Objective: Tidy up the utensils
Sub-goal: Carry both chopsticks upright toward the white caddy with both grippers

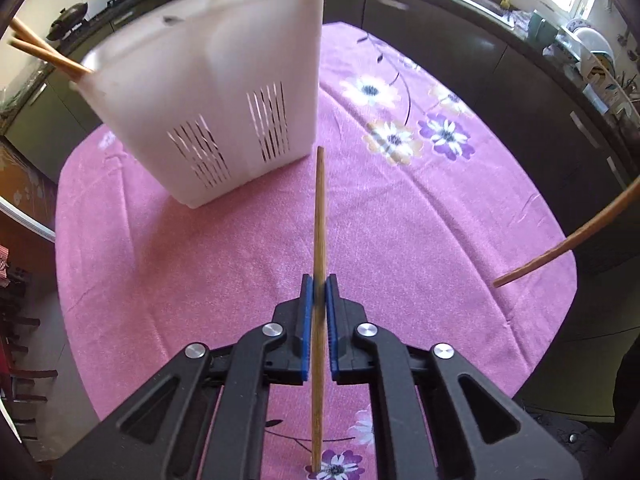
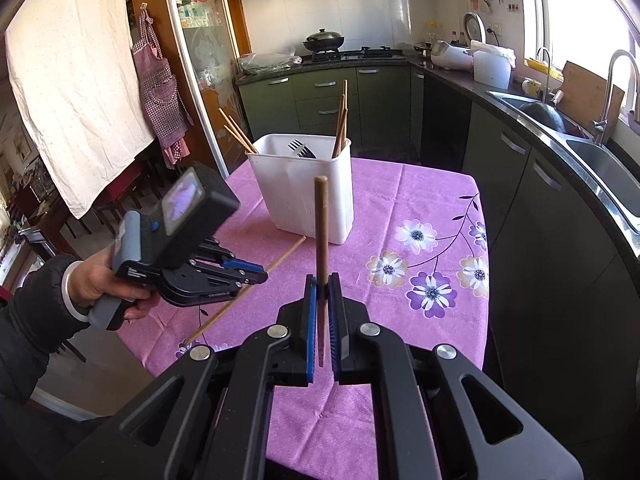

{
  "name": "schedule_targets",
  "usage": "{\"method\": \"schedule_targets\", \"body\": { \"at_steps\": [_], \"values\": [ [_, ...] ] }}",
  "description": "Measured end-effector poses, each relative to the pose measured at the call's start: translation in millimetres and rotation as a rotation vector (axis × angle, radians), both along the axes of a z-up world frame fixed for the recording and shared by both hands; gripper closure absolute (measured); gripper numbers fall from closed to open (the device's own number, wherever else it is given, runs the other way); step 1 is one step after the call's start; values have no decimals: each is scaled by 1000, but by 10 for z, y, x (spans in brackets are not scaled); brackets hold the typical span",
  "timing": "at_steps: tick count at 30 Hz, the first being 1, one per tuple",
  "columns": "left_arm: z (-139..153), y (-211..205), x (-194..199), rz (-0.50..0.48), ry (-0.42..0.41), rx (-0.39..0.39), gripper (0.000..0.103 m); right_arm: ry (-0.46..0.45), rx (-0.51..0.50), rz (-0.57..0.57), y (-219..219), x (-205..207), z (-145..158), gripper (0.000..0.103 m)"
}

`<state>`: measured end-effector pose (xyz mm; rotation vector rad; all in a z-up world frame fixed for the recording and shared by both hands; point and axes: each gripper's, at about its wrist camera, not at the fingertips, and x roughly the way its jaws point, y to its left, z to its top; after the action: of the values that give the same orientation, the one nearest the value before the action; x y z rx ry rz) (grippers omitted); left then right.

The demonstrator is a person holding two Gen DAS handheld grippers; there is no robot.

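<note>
Left gripper (image 1: 319,292) clamps a chopstick (image 1: 319,240) lying on the pink cloth (image 1: 200,260) beside the white holder (image 1: 208,100). Right gripper (image 2: 321,296) pinches a second chopstick (image 2: 321,220), raised above the cloth.

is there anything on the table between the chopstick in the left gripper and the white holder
Nothing visible. The left gripper is shut on a chopstick, and only bare pink tablecloth lies between it and the white holder, whose open top already holds chopsticks and a fork.
</note>
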<state>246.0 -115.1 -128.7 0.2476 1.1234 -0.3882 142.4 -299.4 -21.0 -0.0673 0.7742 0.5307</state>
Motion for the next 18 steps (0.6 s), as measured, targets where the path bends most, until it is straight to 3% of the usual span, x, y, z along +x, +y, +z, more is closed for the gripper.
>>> {"method": "schedule_targets", "body": {
  "at_steps": [7,18],
  "values": [
    [619,265,-482,6,-184,-77,97,-11,-4,22,109,-40,51,96],
    [719,445,-699,3,-242,-122,97,-24,-24,57,333,-31,150,96]
  ]
}}
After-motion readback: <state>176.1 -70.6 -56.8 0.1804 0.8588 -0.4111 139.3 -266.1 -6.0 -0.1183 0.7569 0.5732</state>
